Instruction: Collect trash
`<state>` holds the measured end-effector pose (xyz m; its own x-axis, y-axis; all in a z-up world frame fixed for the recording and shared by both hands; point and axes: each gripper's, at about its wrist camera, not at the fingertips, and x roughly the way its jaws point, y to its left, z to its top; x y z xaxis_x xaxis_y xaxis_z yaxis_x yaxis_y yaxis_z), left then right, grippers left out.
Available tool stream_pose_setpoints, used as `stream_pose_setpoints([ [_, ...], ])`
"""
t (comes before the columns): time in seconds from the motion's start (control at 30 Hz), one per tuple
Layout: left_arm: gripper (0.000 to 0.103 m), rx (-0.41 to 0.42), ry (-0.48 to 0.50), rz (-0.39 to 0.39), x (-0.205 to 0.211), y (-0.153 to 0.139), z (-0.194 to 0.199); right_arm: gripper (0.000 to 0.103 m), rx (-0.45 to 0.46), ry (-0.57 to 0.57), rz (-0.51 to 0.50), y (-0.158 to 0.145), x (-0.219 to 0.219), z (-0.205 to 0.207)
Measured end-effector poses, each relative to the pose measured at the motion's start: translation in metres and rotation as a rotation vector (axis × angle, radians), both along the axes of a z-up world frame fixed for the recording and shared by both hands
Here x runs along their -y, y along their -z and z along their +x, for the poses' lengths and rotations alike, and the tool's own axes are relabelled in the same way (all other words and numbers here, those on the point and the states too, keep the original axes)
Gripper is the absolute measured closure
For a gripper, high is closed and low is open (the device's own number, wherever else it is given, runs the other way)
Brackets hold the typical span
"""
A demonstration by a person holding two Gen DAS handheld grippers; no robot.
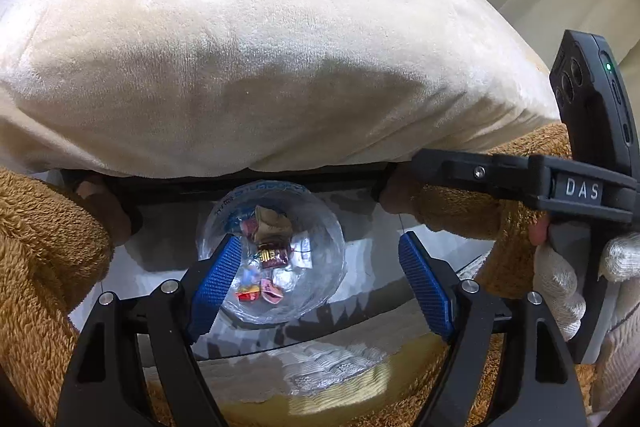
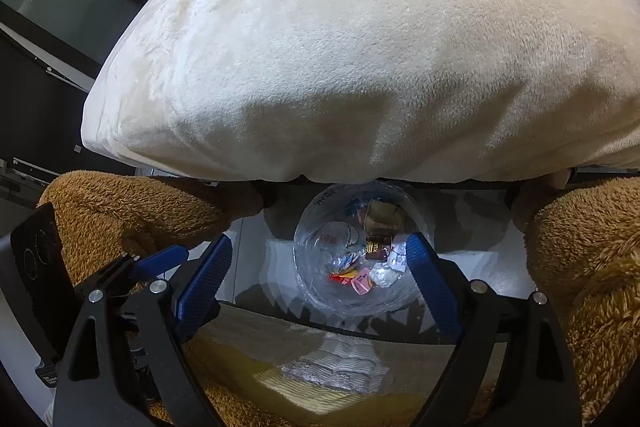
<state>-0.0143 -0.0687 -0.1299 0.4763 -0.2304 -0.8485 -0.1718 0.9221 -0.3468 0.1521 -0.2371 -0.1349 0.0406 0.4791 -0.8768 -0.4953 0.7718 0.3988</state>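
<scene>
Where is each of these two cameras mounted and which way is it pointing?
Left wrist view: sits on the left gripper, looking down past its open blue pads at the clear trash bin below the cream cushion; the right gripper, a gloved hand and fuzzy brown sleeves show.
Right wrist view: sits on the right gripper, facing down at that bin; the left gripper shows at the left edge.
Both share the bin, its wrappers, and the cushion.
</scene>
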Motion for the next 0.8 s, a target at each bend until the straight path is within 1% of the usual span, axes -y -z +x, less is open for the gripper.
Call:
stream_pose_setpoints([
  [0.17,0.024,0.029,-0.015,-0.012,-0.005,-0.007,-0.001,0.015,0.022,-0.007,0.023,-0.007,0.007,-0.003],
  [0.43,0.024,0.095,-0.023,-0.013,-0.013,-0.028,-0.004,0.015,0.129,-0.003,0.090,-0.036,0.023,-0.010],
  [0.5,0.024,0.115,-0.027,-0.010,-0.016,-0.035,-0.006,0.015,0.137,-0.007,0.100,-0.042,0.024,-0.012],
  [0.6,0.024,0.162,-0.032,0.007,-0.020,-0.050,-0.008,0.015,0.198,0.000,0.115,-0.056,0.028,-0.012],
  [0.63,0.024,0.179,-0.029,0.024,-0.020,-0.056,-0.008,0.015,0.219,0.004,0.120,-0.062,0.030,-0.012],
  [0.8,0.024,0.267,-0.016,0.102,-0.023,-0.083,-0.005,0.015,0.374,0.023,0.122,-0.096,0.038,-0.012],
])
